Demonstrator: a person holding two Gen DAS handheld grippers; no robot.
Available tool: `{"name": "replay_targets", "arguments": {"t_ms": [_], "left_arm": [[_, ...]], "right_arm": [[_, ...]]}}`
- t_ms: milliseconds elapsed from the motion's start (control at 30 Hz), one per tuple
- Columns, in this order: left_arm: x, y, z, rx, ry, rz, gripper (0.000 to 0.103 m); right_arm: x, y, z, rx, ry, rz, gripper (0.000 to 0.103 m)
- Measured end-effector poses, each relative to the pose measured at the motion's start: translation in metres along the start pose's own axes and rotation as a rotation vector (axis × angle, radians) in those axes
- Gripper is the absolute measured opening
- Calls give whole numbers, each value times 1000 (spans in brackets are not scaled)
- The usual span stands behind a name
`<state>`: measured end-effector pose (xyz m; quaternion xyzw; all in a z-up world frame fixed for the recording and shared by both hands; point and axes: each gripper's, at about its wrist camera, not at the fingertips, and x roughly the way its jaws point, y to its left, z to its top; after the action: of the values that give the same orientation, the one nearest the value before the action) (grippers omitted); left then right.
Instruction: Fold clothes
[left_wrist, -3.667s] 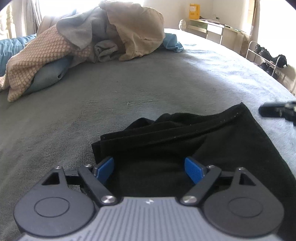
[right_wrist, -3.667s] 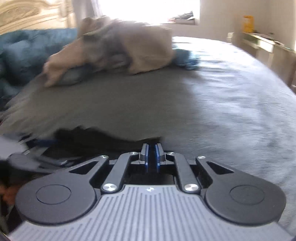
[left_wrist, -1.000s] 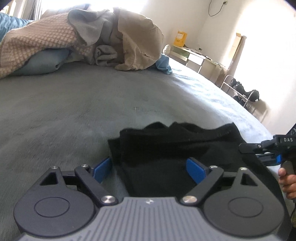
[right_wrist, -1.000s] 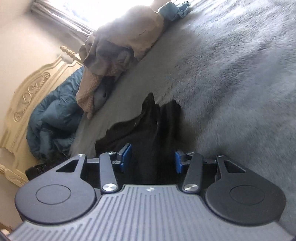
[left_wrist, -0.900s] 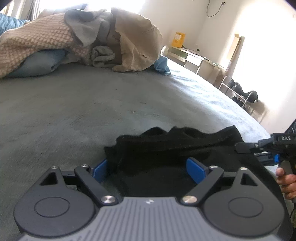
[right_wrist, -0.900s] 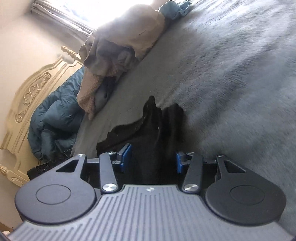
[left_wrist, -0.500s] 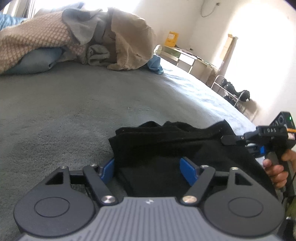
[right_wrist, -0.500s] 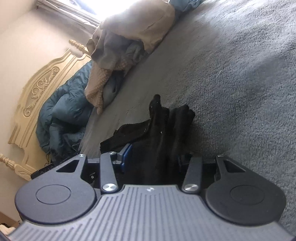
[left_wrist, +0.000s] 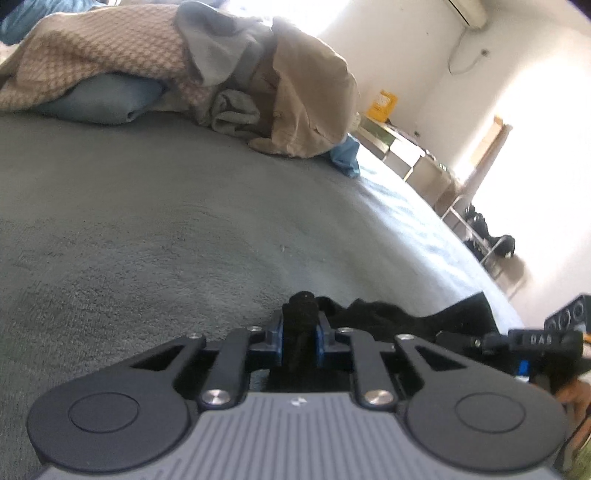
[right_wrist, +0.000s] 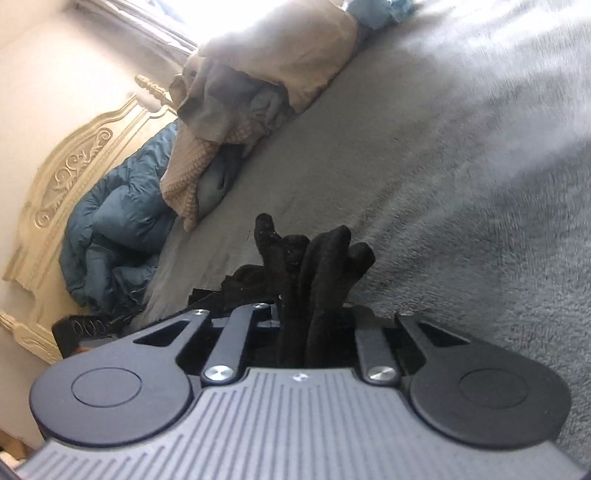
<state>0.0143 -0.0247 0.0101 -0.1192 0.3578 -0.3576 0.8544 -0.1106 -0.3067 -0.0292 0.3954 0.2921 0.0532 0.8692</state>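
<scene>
A folded black garment (left_wrist: 388, 314) lies on the grey bed cover near me. My left gripper (left_wrist: 300, 338) is shut on its left edge, with black cloth bunched between the blue pads. My right gripper (right_wrist: 314, 314) is shut on the garment's other end (right_wrist: 317, 258), where thick folds stick up between the fingers. The right gripper also shows in the left wrist view (left_wrist: 524, 341), at the garment's right end. The garment's middle is hidden behind the gripper bodies.
A heap of unfolded clothes (left_wrist: 229, 77) in tan, grey and blue lies at the far side of the bed. A blue duvet (right_wrist: 114, 221) and a carved headboard (right_wrist: 66, 173) are at the left. A desk (left_wrist: 406, 147) and a shoe rack (left_wrist: 487, 243) stand beyond the bed's right edge.
Both grippers were open around the black garment's edges and have closed on it. The cloth has bunched up between the fingers at both ends.
</scene>
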Motion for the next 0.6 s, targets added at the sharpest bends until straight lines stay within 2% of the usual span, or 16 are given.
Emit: {"name": "replay_targets", "arguments": {"t_ms": [200, 400, 600], "left_arm": [[-37, -27, 3, 73, -92, -14, 13], [-88, -68, 3, 166, -222, -33, 13], [-131, -114, -1, 234, -306, -103, 13]], "right_arm": [[-27, 32, -1, -100, -72, -9, 10], [-60, 65, -12, -169, -169, -9, 10], [-103, 98, -34, -243, -293, -30, 10]]}}
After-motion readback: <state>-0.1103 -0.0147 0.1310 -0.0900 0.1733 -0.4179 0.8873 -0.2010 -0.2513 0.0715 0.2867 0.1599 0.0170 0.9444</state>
